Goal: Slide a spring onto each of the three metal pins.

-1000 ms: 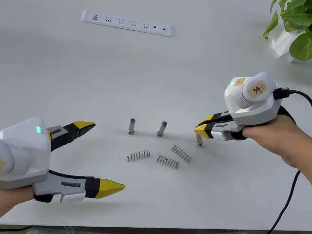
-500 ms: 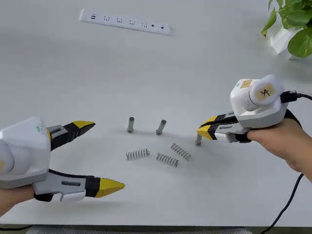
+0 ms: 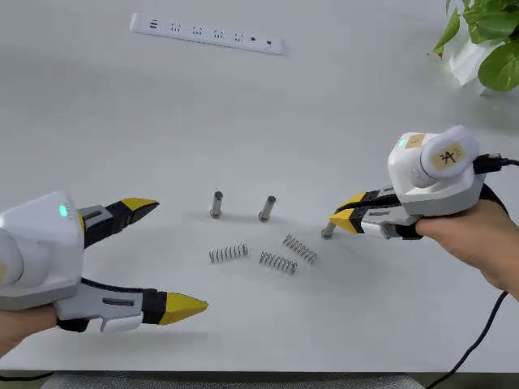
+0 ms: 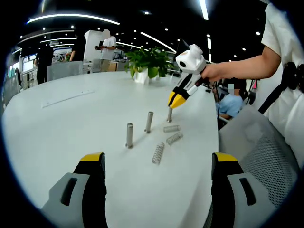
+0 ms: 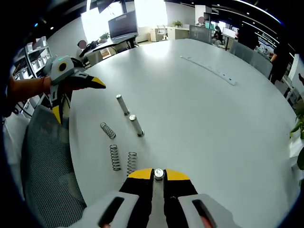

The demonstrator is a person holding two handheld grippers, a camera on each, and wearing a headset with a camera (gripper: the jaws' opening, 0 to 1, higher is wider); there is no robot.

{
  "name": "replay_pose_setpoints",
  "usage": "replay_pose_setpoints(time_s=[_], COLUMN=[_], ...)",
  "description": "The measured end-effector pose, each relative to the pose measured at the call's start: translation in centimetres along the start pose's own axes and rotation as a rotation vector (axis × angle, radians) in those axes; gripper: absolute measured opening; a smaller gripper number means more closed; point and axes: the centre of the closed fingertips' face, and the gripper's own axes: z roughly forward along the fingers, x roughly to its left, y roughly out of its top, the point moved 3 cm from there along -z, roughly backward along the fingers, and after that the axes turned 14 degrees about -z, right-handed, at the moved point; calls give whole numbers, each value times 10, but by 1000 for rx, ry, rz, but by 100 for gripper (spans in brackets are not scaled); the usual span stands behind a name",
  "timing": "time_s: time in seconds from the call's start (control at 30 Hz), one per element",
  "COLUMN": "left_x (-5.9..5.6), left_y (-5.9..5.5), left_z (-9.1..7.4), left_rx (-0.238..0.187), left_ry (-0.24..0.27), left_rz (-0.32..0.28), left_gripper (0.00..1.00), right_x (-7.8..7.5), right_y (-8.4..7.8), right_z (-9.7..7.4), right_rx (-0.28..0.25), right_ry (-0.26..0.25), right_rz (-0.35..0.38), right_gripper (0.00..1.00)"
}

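- The counter is smooth and matt, pale grey-white, with a soft sheen from the ceiling lights.
- The left pin, middle pin and right pin are bare grey metal, dully polished.
- The springs are thin coiled metal wire, slightly bright.
- The left tongs and right tongs are hard plastic, with glossy white shells, matt black jaws and yellow tips.
- The power strip toward the counter's far edge is smooth white plastic.
- The chair seat beside the counter is open woven mesh.

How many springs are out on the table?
3, all lying loose on the table: left spring, middle spring, right spring by the pin the right gripper holds. None looks hidden.
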Motion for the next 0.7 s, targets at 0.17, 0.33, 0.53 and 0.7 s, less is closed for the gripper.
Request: replay_pose_setpoints(time_s=[0.17, 0.33, 0.53, 0.7], left_x=[0, 0, 0, 0], left_y=[0, 0, 0, 0], left_z=[0, 0, 0, 0], left_rx=[0, -1, 2, 2], left_ry=[-1, 0, 1, 2], left_rz=[-2, -1, -1, -2], left_gripper=[91, 91, 91, 91], right_x=[0, -1, -2, -4], right_y=[0, 3, 8, 13], right_z=[-1, -2, -2, -2], right_rx=[-2, -10, -22, -34], right_ry=[-6, -13, -22, -32], right_rz=[-2, -4, -9, -15], right_gripper=[3, 3, 3, 3])
